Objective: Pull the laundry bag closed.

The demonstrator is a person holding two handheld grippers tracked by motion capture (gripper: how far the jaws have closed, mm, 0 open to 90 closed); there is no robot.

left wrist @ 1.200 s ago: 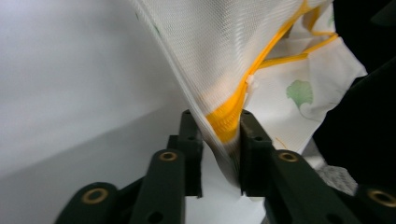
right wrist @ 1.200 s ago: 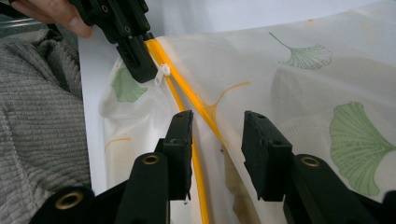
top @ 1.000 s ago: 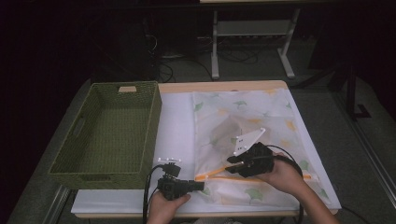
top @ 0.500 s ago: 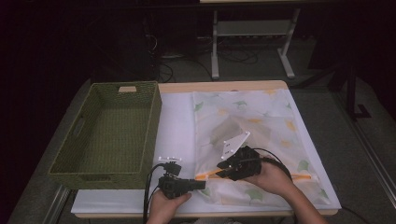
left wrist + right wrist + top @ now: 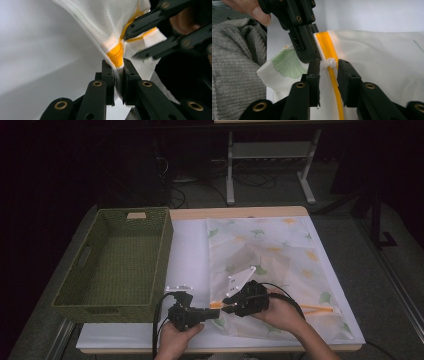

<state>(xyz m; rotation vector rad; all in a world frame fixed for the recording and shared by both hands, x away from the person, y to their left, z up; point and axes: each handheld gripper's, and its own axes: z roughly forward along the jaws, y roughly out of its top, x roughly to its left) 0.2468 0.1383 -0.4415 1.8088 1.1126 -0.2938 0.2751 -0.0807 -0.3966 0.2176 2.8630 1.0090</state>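
At the near edge of the desk [image 5: 190,245] my left tool [image 5: 216,312] is clamped on the orange end tab [image 5: 116,53] of the zipper [image 5: 329,47] on the white mesh laundry bag [image 5: 270,255], its jaws having just been closing onto it. My right tool [image 5: 226,302] sits just right of it with jaws apart, straddling the small white zipper pull [image 5: 330,63] without pinching it yet. I judge the next move turns on the zipper's long axis, running rightward along the bag's near edge away from the left tool; the bag is thin, soft, leaf-printed mesh lying flat, woven green basket [image 5: 117,262] well left.
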